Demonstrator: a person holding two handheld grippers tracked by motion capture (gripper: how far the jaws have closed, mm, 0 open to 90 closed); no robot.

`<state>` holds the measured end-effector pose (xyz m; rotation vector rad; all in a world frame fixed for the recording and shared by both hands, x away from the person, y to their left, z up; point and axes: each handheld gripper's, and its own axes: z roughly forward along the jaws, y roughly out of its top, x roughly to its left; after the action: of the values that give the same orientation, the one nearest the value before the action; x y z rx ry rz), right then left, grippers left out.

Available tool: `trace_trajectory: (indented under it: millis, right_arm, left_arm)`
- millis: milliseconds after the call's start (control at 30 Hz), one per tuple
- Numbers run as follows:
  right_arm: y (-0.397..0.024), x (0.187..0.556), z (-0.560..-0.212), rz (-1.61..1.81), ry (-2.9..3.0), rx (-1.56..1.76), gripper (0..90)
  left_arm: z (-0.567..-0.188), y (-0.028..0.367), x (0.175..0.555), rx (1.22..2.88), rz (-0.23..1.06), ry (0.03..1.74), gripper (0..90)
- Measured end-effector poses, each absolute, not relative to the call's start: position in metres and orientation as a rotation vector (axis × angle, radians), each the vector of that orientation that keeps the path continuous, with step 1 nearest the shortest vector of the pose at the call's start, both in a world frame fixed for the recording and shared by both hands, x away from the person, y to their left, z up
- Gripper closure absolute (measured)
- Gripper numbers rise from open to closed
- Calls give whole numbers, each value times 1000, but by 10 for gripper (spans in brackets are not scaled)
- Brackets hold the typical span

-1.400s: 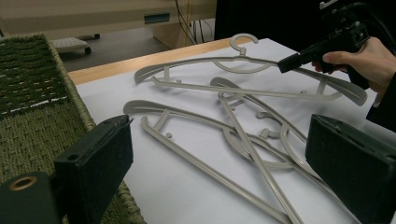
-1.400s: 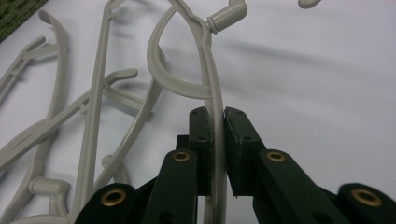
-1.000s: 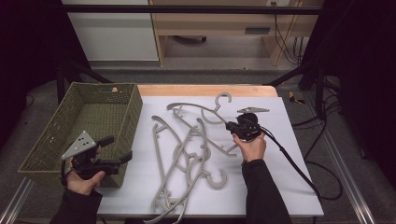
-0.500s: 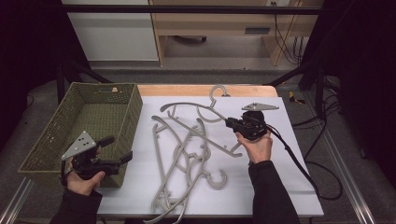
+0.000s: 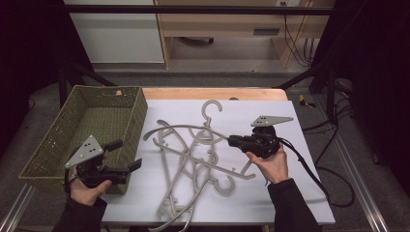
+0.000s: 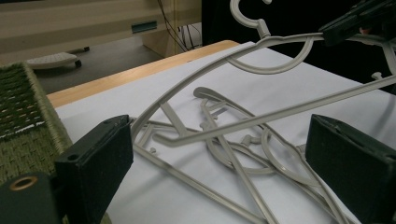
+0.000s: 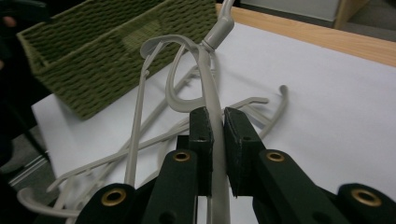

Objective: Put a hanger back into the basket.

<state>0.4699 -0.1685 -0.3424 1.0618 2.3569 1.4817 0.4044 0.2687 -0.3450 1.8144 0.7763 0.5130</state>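
Note:
Several grey plastic hangers (image 5: 193, 169) lie tangled on the white table top (image 5: 300, 193). My right gripper (image 5: 233, 141) is shut on one arm of the top hanger (image 5: 188, 127) and holds it raised over the pile, its hook (image 5: 211, 108) pointing far. In the right gripper view the jaws pinch that arm (image 7: 217, 126), and the hanger (image 7: 208, 79) runs away toward the basket (image 7: 107, 46). My left gripper (image 5: 128, 154) is open and holds nothing, beside the near right corner of the green woven basket (image 5: 96, 121). From the left gripper (image 6: 219, 135) the raised hanger (image 6: 224, 65) crosses ahead.
The basket holds nothing visible and takes up the table's left part. A wooden strip (image 5: 212, 93) edges the far side. A cable (image 5: 309, 169) trails from the right gripper over the right edge. Bare white surface lies at the far right and near right.
The right gripper has come slightly nearer with the hanger in it, and the hanger's hook has swung left. The left gripper has stayed put.

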Motion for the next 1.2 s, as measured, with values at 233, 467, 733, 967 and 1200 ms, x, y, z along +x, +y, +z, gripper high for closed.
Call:
trace_trajectory:
  millis: [233,467,733,967,1200]
  right_arm:
    - [-168,451,-339,1547,2422,961,822]
    - [-167,441,-339,1565,2483,897,822]
    - [-166,436,-340,1577,2531,863,822]
    - [-164,430,-340,1578,2557,831,821]
    - [-162,426,-340,1594,2574,799,821]
  left_arm:
    - [-336,248,407,1933,522,696,76]
    - [-328,226,421,2093,499,609,109]
    - [-329,201,433,2284,497,504,149]
    - [-336,180,441,2383,489,408,283]
    - [-344,169,446,2440,486,365,502]
